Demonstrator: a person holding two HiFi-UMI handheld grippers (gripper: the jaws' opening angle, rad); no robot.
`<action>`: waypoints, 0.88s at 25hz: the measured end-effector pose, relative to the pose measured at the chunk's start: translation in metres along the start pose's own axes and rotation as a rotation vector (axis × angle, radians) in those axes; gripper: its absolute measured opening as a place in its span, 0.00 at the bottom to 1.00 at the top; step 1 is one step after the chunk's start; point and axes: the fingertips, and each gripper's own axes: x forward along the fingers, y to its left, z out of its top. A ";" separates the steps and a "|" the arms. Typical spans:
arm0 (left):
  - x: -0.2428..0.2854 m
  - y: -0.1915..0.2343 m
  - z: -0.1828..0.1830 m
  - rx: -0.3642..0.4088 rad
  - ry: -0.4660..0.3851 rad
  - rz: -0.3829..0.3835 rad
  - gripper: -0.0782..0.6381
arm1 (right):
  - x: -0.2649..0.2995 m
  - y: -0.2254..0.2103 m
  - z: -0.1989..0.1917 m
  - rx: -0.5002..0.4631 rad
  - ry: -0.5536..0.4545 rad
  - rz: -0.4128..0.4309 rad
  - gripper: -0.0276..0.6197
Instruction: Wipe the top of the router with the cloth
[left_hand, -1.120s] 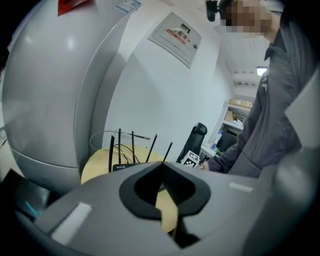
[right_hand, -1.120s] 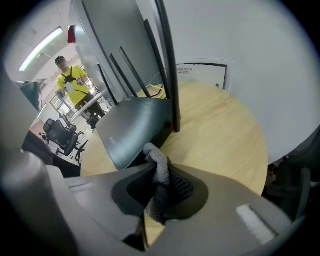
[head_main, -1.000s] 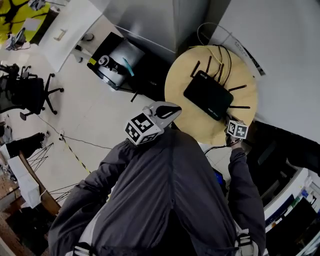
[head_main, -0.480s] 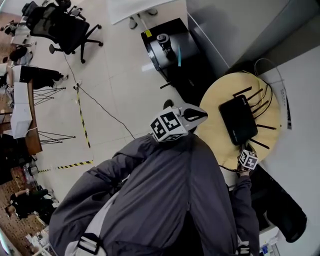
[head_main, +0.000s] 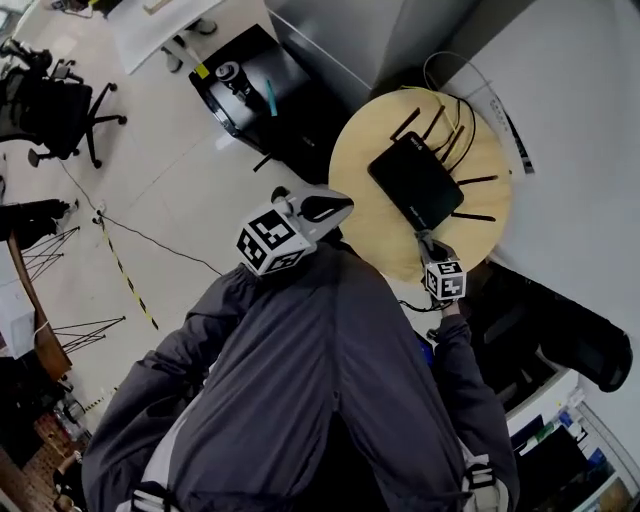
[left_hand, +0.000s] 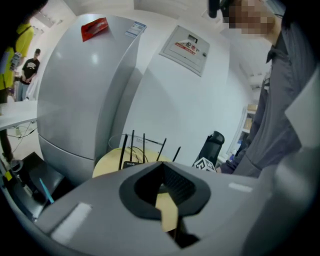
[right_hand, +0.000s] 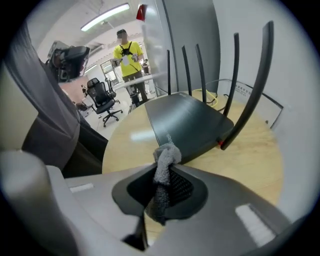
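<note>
A black router (head_main: 415, 180) with several upright antennas lies on a round wooden table (head_main: 365, 190). In the right gripper view the router (right_hand: 185, 120) sits just beyond the jaws, with its top bare. My right gripper (right_hand: 162, 172) is shut on a grey cloth (right_hand: 165, 160), which bunches up out of the jaws just short of the router's near edge. In the head view this right gripper (head_main: 428, 245) hovers at the table's near rim. My left gripper (head_main: 325, 208) is shut and empty, held off the table's left side. From the left gripper (left_hand: 162, 170) the router (left_hand: 131, 162) shows far off.
Yellow and white cables (head_main: 455, 90) lie on the table behind the router. A tall grey cabinet (left_hand: 85, 100) stands beside the table, and a black case (head_main: 240, 85) lies on the floor. Office chairs (head_main: 50, 100) and a person in yellow (right_hand: 127, 55) are further off.
The head view has swung round. My right gripper has stayed at the table's near rim by the router with the cloth in it. The left gripper stays raised beside the table.
</note>
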 end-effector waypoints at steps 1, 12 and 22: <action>0.005 -0.003 0.001 0.010 0.004 -0.019 0.11 | -0.006 0.001 0.006 0.013 -0.023 -0.007 0.09; 0.029 -0.029 0.004 0.076 0.065 -0.153 0.11 | -0.045 0.033 0.109 0.283 -0.346 0.056 0.09; 0.052 -0.035 0.009 0.130 0.111 -0.278 0.11 | -0.079 0.072 0.145 0.233 -0.461 0.013 0.09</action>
